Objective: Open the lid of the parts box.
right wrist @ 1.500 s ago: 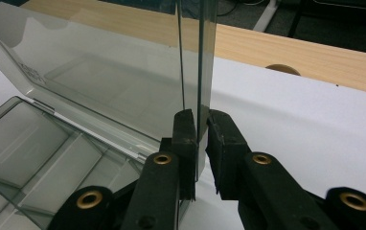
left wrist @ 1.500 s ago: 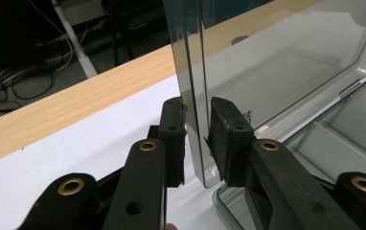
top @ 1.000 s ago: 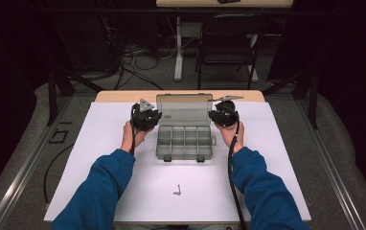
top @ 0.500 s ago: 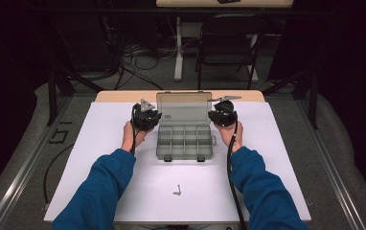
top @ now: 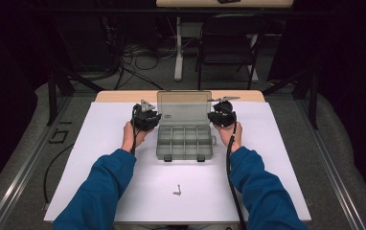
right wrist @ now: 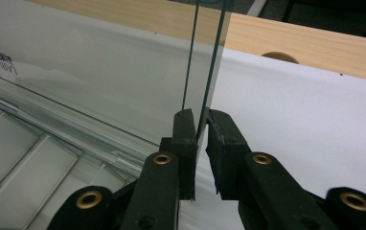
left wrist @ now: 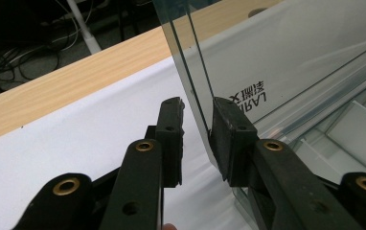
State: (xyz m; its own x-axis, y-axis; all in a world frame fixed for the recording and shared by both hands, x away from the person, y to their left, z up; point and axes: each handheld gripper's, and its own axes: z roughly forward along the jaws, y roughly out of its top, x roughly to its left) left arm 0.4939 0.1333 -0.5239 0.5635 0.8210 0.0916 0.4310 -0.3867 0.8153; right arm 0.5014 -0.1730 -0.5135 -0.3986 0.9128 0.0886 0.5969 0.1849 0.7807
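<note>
Clear compartment box, lid upright, mid-table, w/ empty cells.

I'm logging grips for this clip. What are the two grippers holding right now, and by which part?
The raised clear lid of the compartment box. The right gripper pinches its side edge. The left gripper straddles the opposite edge, one pad touching, jaws not closed on it.

Small item on table: too small to identify.

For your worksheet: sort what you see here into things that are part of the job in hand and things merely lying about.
In the job:
- clear compartment box
- its raised lid
- left gripper, open astride the lid's edge
- right gripper, pinching the lid's other edge

Lying about:
- small screw on the white sheet
- chair behind the table
</note>
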